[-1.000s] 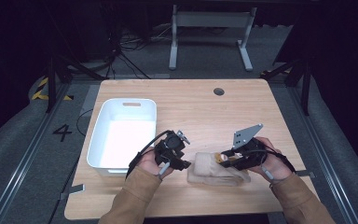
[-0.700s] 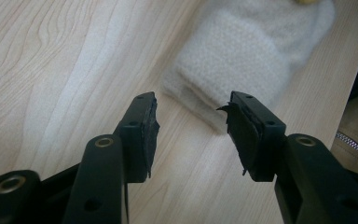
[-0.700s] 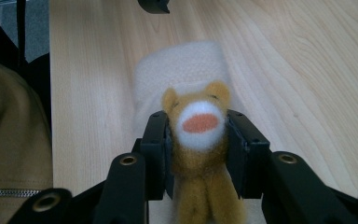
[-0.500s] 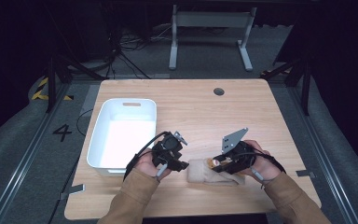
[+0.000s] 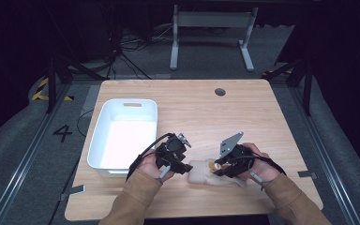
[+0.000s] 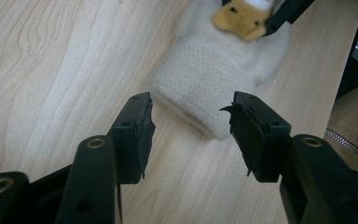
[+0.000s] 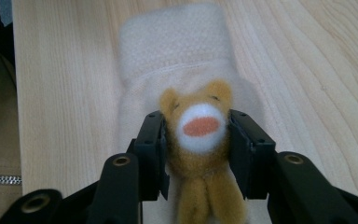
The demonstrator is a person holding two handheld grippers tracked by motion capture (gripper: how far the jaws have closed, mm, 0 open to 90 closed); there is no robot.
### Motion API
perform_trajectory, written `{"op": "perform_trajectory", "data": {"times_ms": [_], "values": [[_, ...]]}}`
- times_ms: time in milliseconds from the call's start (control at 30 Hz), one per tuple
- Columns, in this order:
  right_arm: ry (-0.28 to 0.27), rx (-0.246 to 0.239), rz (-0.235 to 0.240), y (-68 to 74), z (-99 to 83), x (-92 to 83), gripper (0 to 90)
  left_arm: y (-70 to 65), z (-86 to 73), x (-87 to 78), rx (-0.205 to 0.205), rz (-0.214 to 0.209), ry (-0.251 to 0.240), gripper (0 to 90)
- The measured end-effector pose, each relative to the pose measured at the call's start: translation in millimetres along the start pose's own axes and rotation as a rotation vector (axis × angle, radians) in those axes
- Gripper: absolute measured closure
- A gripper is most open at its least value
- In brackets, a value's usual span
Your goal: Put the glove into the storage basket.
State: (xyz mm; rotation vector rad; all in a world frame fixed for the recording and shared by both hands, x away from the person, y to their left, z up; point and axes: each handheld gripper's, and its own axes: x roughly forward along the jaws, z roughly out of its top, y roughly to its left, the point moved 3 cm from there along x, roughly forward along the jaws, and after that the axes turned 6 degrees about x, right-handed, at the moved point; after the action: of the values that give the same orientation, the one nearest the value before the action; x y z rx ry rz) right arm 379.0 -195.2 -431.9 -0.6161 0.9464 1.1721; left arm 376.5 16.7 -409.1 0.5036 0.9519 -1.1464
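Wooden table [image 5: 262,117] near the person: cream fleece mitten [image 6: 205,79] lies flat. Left gripper [image 6: 191,126], fingers spread and just opening, straddles its cuff; right gripper [image 7: 196,140], also just opening, pinches the plush bear [image 7: 200,135]. Seat fingers squarely before lifting.

plush bear [image 7: 200,140] legs cut off below, cream mitten [image 6: 214,79] blurred, top cropped

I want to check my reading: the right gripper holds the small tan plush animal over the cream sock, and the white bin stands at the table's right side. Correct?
Not quite. In the high view the white bin stands at the table's left side. The rest holds: the right gripper clamps the tan plush animal over the cream sock.
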Motion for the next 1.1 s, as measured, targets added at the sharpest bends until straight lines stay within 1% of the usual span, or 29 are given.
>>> {"op": "perform_trajectory", "data": {"times_ms": [100,167,200,233,267,333,367,400,433,467,533,667,733,767,833,900,933,967,1033,1100], "values": [[0.012,0.003,-0.01,0.5,-1.3,3.9,57.3,-0.7,2.1,1.2,0.019,-0.004,-0.013,46.6],[0.012,-0.002,-0.012,1.2,-2.1,5.7,56.5,-1.2,3.1,2.2,0.014,-0.02,-0.029,45.4],[0.01,-0.001,-0.014,1.5,-2.3,5.7,55.8,-0.3,3.7,2.4,0.018,-0.017,-0.037,44.0],[0.012,-0.002,-0.013,1.7,-2.5,5.3,53.5,-0.2,4.3,2.6,0.013,-0.031,-0.054,43.2],[0.007,0.002,-0.017,2.1,-2.6,5.4,51.5,0.0,4.7,2.6,0.018,-0.037,-0.06,42.9],[-0.005,0.009,-0.018,2.6,-2.9,4.3,43.5,0.5,5.3,3.4,0.018,-0.028,-0.087,40.4],[-0.019,0.02,-0.011,3.1,-2.8,3.2,40.4,1.0,5.3,4.0,0.015,-0.037,-0.097,39.7],[-0.033,0.029,0.007,3.8,-2.4,1.3,38.0,1.6,5.0,4.6,0.015,-0.049,-0.1,39.4],[-0.043,0.03,0.012,4.3,-2.1,-0.4,36.8,2.0,4.4,6.7,0.025,-0.05,-0.097,38.7],[-0.056,0.033,0.0,4.9,-1.5,-4.6,35.2,1.9,4.5,8.3,0.03,-0.047,-0.095,36.2],[-0.076,0.044,-0.02,4.5,-1.7,-11.4,33.0,1.6,5.2,10.3,0.051,-0.034,-0.073,32.7],[-0.127,0.07,-0.062,-0.8,-5.6,-27.0,31.3,-2.0,8.5,11.3,0.063,-0.014,-0.064,26.3],[-0.155,0.104,-0.082,-3.2,-8.2,-34.4,31.3,-3.3,9.6,11.2,0.077,-0.023,-0.057,22.8],[-0.168,0.11,-0.087,-5.1,-9.8,-38.1,31.3,-3.1,10.4,11.0,0.084,-0.024,-0.058,21.3],[-0.187,0.13,-0.109,-8.4,-13.2,-44.5,31.4,-3.5,11.6,11.5,0.082,-0.037,-0.066,19.7],[-0.206,0.161,-0.127,-12.4,-17.3,-50.5,30.7,-3.4,12.0,11.7,0.082,-0.039,-0.067,17.5],[-0.215,0.175,-0.134,-14.3,-19.5,-53.6,29.6,-2.9,12.8,11.4,0.088,-0.039,-0.065,17.2],[-0.226,0.189,-0.144,-16.3,-21.6,-56.5,28.8,-3.1,12.9,10.8,0.085,-0.036,-0.062,16.5],[-0.24,0.217,-0.164,-20.1,-25.5,-62.3,26.9,-3.3,13.9,10.6,0.093,-0.026,-0.067,16.0],[-0.253,0.231,-0.196,-23.5,-29.8,-68.5,25.6,-3.6,15.2,10.9,0.098,-0.023,-0.068,15.7]]}}
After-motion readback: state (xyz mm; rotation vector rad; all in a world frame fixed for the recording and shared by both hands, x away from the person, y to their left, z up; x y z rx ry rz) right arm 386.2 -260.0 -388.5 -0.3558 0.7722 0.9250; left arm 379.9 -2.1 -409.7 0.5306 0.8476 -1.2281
